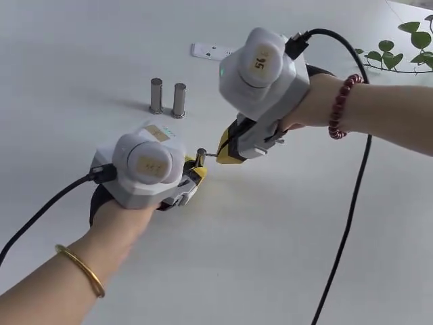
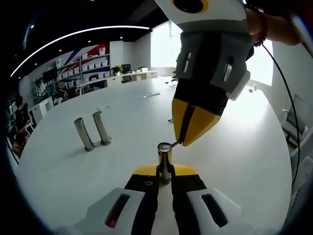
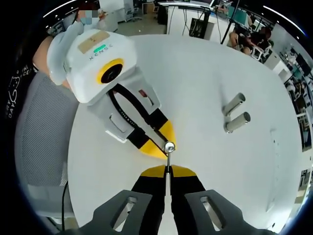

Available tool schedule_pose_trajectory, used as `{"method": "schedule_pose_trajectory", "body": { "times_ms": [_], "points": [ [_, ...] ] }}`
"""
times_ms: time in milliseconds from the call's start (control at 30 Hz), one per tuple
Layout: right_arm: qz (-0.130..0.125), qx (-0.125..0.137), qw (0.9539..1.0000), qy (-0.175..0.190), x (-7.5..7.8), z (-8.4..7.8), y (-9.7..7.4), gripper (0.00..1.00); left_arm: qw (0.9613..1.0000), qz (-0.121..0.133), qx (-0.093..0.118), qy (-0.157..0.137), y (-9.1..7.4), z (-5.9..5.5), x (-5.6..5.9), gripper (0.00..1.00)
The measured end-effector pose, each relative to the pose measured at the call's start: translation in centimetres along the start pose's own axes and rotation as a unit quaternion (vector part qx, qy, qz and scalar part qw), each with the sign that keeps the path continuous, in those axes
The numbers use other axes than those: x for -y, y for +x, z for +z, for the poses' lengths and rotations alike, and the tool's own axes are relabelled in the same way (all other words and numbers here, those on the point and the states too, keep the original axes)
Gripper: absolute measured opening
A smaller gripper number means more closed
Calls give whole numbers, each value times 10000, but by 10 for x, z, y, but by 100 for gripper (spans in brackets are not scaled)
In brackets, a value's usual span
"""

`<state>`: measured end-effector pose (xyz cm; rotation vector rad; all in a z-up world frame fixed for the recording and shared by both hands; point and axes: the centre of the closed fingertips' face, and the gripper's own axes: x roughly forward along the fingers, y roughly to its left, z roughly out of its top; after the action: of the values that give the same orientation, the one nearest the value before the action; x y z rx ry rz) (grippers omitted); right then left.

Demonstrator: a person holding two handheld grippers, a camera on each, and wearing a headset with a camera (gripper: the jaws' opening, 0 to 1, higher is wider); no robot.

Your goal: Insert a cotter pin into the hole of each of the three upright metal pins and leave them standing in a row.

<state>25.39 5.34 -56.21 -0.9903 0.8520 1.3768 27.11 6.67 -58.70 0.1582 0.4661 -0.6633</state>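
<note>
Left gripper view shows the left gripper (image 2: 165, 172) clamped low on an upright pin (image 2: 165, 156), the right gripper (image 2: 189, 128) pinching a cotter (image 2: 174, 144) whose tip meets the pin's top (thin, probably springy wire, best held close behind its tip), and two more pins (image 2: 93, 131) standing well apart

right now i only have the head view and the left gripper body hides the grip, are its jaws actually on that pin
Observer: Yes. In the left gripper view the left gripper is shut on the metal pin, low on its shaft, and the pin's head stands clear above the yellow pads.
Operator: and the cotter pin, is it lined up
Observer: In the right gripper view the right gripper pinches the cotter pin, which runs straight out from the jaws to the metal pin's head. Whether its tip is in the hole, I cannot tell.
</note>
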Motion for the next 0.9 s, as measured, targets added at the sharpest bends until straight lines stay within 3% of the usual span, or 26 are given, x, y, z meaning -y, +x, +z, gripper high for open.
{"method": "schedule_pose_trajectory", "body": {
  "times_ms": [533, 667, 900],
  "points": [
    [-23, 262, 9995, 153, 1, 11, 5, 0, 10000, 3, 3, 81, 0, -1, 1, 7],
    [-63, 341, 9991, 262, 3, 12, 0, 9, 10000, 11, 3, 76, 0, -1, 1, 7],
    [-11, 405, 9986, 348, 1, 9, -5, 5, 10000, 15, 13, 74, 1, -1, 1, 7]
  ]
}}
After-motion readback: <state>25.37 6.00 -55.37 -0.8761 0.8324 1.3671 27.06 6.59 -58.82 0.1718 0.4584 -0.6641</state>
